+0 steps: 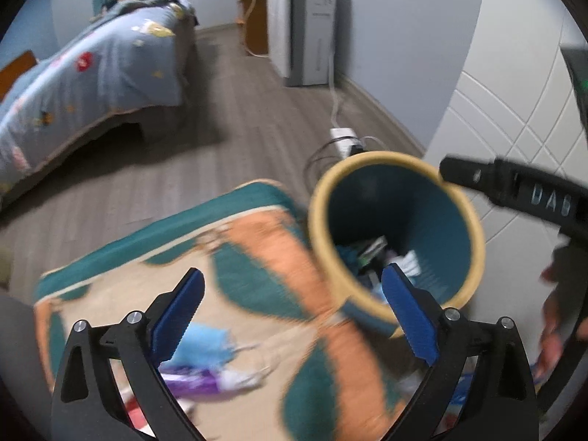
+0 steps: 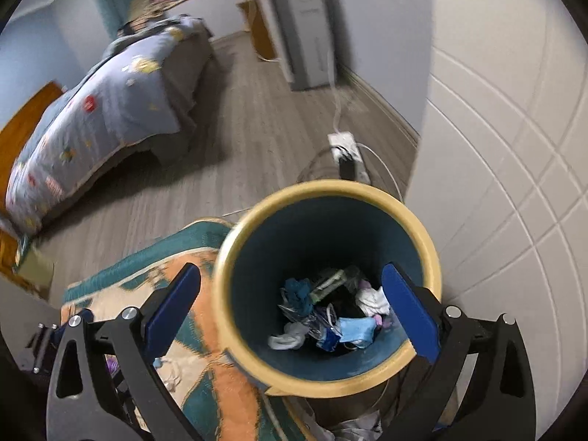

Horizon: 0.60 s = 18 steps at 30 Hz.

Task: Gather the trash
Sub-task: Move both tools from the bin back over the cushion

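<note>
A teal trash bin with a yellow rim (image 1: 397, 158) stands at the rug's right edge; it also shows in the right wrist view (image 2: 330, 187), with several pieces of trash (image 2: 330, 316) at its bottom. My left gripper (image 1: 294, 316) is open and empty above the rug, left of the bin. A blue face mask (image 1: 205, 345) and a purple wrapper (image 1: 198, 384) lie on the rug below it. My right gripper (image 2: 290, 312) is open and empty, held over the bin's mouth. Its black body (image 1: 514, 187) shows in the left wrist view beside the bin's rim.
A teal, orange and beige rug (image 1: 257, 257) covers the near floor. A bed with a blue quilt (image 1: 92, 73) stands at the left. A grey appliance (image 1: 301, 33) stands by the far wall. A power strip with cables (image 1: 343, 139) lies behind the bin. A white panelled wall (image 2: 507, 183) is at the right.
</note>
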Tool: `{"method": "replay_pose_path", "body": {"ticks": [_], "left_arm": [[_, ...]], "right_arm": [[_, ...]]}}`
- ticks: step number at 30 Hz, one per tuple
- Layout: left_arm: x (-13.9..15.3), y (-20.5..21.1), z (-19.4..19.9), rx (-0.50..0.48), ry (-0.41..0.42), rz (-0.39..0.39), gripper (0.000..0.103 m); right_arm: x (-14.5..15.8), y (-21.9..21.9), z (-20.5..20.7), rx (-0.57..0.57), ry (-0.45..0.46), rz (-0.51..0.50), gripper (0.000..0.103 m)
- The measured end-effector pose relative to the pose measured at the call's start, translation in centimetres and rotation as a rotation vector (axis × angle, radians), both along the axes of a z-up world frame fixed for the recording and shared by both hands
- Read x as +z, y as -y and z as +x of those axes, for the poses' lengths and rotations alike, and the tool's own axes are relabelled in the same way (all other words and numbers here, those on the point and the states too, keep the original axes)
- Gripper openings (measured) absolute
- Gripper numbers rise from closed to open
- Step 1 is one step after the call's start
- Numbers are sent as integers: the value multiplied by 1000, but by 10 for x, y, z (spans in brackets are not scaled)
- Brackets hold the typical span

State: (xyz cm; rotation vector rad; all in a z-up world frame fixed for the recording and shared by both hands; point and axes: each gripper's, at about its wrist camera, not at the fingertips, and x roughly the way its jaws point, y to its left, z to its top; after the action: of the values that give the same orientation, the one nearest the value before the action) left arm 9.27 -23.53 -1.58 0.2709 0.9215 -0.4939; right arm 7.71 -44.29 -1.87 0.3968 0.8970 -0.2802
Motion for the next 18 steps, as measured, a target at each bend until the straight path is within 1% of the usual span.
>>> {"method": "replay_pose_path", "body": {"ticks": [2, 5, 7, 10, 11, 13, 18], "left_arm": [[8, -23, -7, 26, 24, 11, 97], [22, -61, -15, 82, 41, 11, 97], [32, -88, -20, 123, 47, 1, 97], [41, -121, -27, 167, 59, 8, 97], [43, -130, -30, 177, 61, 10, 97], [45, -150, -37, 194, 68, 21, 98], [43, -187, -53, 220, 89, 84, 98]], "right_arm": [[12, -23, 0, 45, 17, -59, 97], [27, -67, -3, 145, 32, -176, 97], [31, -91, -5, 198, 28, -249, 97], [37, -122, -10, 248, 18, -360, 97], [40, -132, -12, 259, 23, -378, 97], [44, -146, -16, 272, 26, -377, 97], [46, -183, -18, 302, 16, -403, 97]]}}
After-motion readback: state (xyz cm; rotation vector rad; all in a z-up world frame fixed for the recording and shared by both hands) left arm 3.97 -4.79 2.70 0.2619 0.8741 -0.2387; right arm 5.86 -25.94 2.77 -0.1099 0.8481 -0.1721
